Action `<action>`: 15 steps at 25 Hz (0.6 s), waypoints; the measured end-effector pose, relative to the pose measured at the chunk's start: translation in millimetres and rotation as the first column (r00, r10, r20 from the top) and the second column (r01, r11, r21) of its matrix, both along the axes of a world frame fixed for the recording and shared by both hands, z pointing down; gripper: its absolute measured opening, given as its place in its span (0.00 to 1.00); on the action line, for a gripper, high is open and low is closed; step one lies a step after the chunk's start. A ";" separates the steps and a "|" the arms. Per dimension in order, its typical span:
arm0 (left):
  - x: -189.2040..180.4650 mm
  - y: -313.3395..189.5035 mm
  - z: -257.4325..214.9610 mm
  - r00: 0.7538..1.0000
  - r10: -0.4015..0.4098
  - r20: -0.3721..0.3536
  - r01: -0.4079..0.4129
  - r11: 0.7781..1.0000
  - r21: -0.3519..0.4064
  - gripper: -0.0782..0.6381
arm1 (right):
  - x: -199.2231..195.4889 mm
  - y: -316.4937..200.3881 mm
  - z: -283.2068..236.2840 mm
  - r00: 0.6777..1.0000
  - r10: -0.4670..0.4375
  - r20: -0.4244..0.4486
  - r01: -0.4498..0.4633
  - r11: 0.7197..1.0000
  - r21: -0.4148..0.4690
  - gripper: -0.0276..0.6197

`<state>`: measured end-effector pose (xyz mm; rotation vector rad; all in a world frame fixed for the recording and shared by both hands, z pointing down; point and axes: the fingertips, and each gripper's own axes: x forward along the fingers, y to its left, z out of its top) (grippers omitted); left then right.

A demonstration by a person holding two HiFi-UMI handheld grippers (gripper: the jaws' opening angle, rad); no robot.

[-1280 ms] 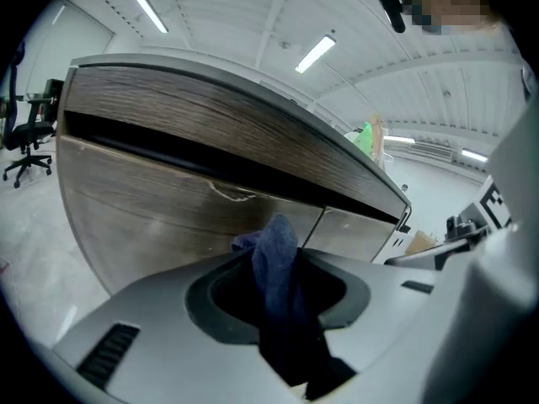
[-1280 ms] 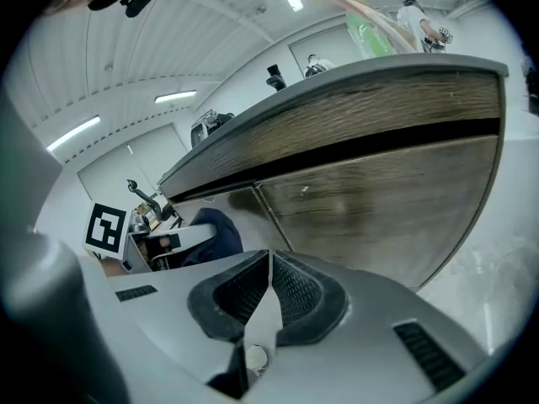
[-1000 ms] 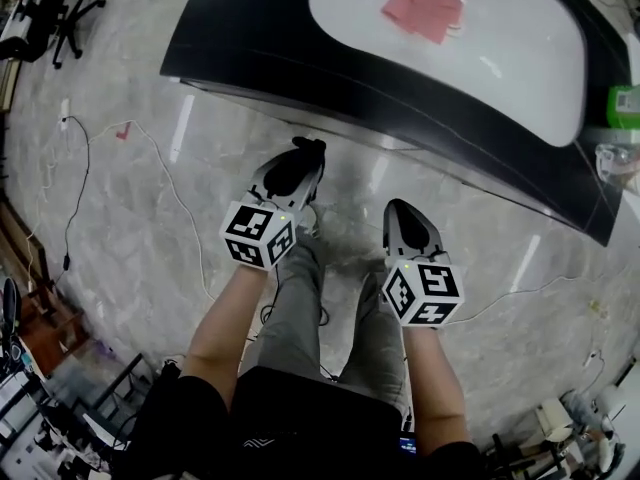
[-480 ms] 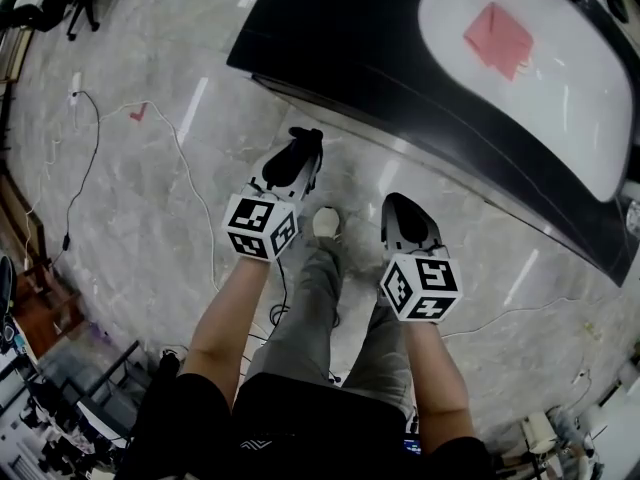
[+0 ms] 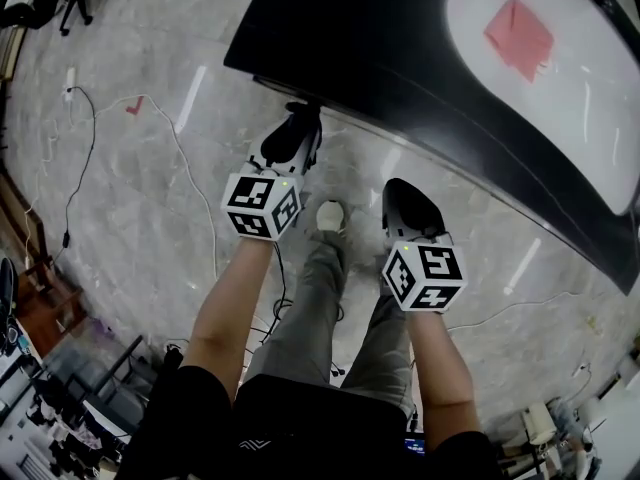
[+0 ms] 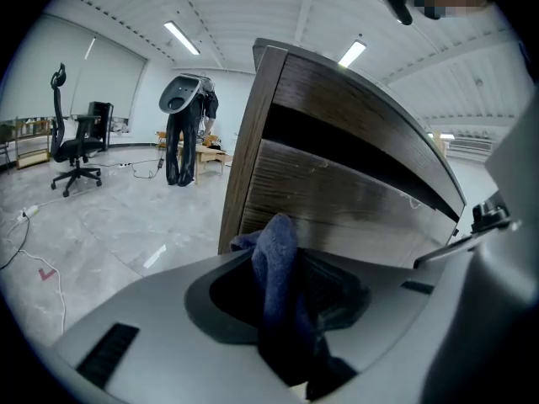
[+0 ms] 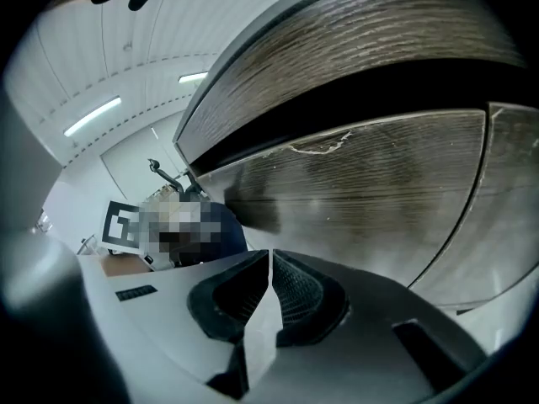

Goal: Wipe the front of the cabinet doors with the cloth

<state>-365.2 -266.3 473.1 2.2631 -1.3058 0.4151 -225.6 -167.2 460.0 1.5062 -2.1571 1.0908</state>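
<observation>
My left gripper (image 5: 301, 120) reaches low in front of the dark wood-grain cabinet (image 5: 420, 78), its tip close to the cabinet's bottom edge. It is shut on a dark blue cloth (image 6: 278, 259), which sticks up between the jaws and nearly touches the cabinet front (image 6: 337, 200). My right gripper (image 5: 401, 192) hangs a little further back, shut with nothing in it (image 7: 270, 263). Straight ahead of it is a wood-grain door (image 7: 379, 183) with a dark gap above.
A pink cloth (image 5: 520, 36) lies on the white inset of the cabinet top. Cables (image 5: 185, 178) trail over the marble floor at the left, and an office chair (image 6: 74, 146) stands far off. The person's legs and a shoe (image 5: 329, 215) are below the grippers.
The left gripper has moved forward with the cloth, closer to the cabinet's lower front. The right gripper has barely shifted.
</observation>
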 end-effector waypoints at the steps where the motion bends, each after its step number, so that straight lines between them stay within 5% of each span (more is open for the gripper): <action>1: 2.5 0.8 -0.2 1.000 0.009 -0.001 -0.009 1.000 -0.001 0.28 | 1.7 -1.3 -0.1 1.000 0.005 0.000 -0.005 1.000 0.001 0.10; 15: 96.8 40.2 7.8 0.991 0.135 -0.020 -0.135 0.991 -0.016 0.29 | 76.6 31.6 -5.8 0.996 0.093 -0.011 -0.093 0.996 0.016 0.10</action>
